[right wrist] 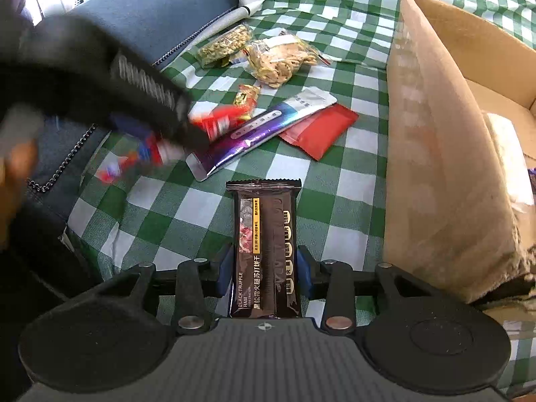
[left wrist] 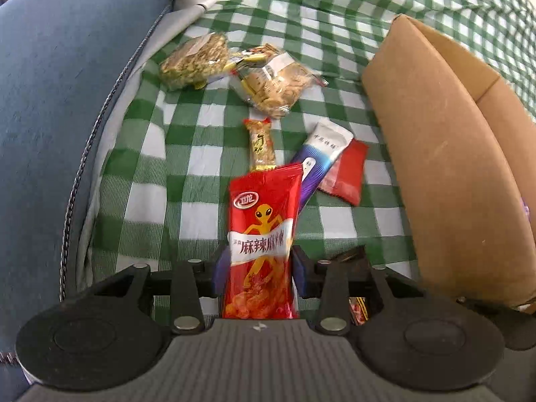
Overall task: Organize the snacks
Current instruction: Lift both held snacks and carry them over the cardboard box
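While left claw pinches red spicy snack pack, lifted over green checked cloth, right claw clamped on black truffle cracker pack. Just past: purple-white sachet over red packet. Farther: two clear bags. Cardboard box to right.
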`<state>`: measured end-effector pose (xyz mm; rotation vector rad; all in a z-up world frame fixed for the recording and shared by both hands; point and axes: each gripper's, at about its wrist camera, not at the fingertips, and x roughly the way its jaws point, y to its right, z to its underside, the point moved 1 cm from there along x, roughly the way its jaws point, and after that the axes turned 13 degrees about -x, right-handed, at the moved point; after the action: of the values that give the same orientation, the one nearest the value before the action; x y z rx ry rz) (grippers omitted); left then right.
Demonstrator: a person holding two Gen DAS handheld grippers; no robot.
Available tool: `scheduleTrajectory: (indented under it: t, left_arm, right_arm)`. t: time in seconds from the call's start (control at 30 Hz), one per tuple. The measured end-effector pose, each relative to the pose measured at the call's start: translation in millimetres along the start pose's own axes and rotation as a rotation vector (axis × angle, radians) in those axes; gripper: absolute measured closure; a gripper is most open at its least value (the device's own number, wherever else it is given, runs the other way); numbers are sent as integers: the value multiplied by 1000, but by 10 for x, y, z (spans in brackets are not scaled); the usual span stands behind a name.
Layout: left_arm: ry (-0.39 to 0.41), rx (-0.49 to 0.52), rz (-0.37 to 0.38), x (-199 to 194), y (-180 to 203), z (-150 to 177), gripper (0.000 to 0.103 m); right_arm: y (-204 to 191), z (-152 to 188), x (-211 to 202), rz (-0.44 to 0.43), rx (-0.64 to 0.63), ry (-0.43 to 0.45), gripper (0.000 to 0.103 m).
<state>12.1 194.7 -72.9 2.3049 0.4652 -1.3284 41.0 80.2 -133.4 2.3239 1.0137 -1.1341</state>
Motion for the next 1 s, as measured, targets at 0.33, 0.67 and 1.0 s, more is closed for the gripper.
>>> scheduleTrajectory:
  t: [0.33, 0.67, 1.0]
  left_arm:
    - [43, -109, -12, 64, -51, 224, 27]
    - [76, -90, -79, 128, -35, 227, 39]
    - [140, -68, -92, 45, 17, 260, 60]
  right_arm:
    - [22, 49, 19, -20, 18, -11, 61]
    - [6, 50, 0, -13, 2, -10, 61]
    - [6, 49, -38, 19, -21, 8, 62]
